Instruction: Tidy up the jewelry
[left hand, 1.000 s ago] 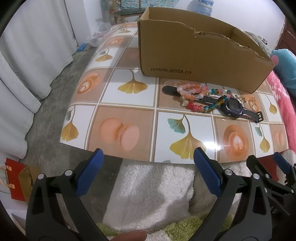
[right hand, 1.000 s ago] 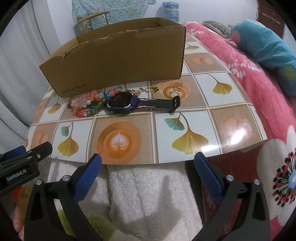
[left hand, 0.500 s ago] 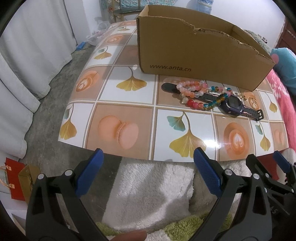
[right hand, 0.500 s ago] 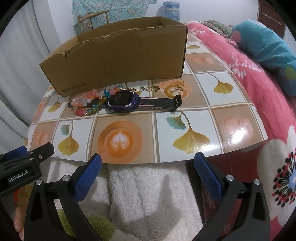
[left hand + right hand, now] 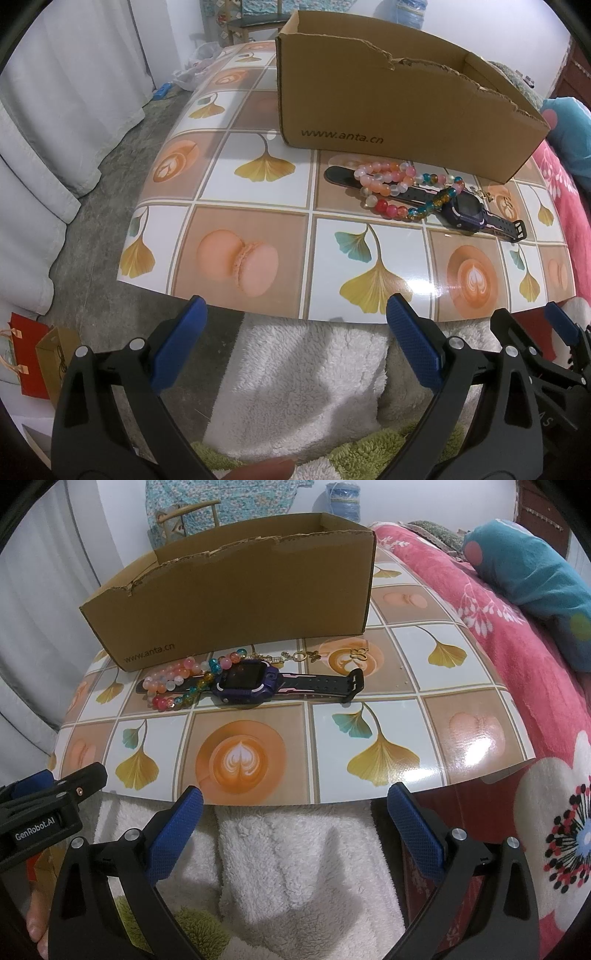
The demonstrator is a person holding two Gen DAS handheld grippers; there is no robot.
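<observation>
Left tongs (image 5: 295, 343) and right tongs (image 5: 295, 827) are both hanging short of the near edge of the table (image 5: 406, 716), over a white fleece blanket (image 5: 295, 867); each pair is standing spread wide with its blue pads apart and nothing between them. The right tongs are also showing at the lower right of the left view, just beside the left pair.

Beyond the tongs, on the tiled table top, the jewelry is lying in one loose cluster just in front of the cardboard box (image 5: 388, 99). A purple watch (image 5: 247, 683) is stretching flat with its strap running left to right. A pink bead bracelet (image 5: 384, 181) is draped over the left end of the strap, and a multicoloured bead bracelet (image 5: 424, 206) is lying touching it on the near side, up against the watch face. A thin gold chain (image 5: 295, 657) with small charms is lying on the far side of the watch, close to the box wall.

The box is standing open at the far side of the table; its inside is hidden from both views, so whether anything is already lying in it cannot be told.

Judged from this layout, the task is only beginning: no piece is being held, and all four visible pieces are waiting to be lifted and sorted, presumably into the box.
</observation>
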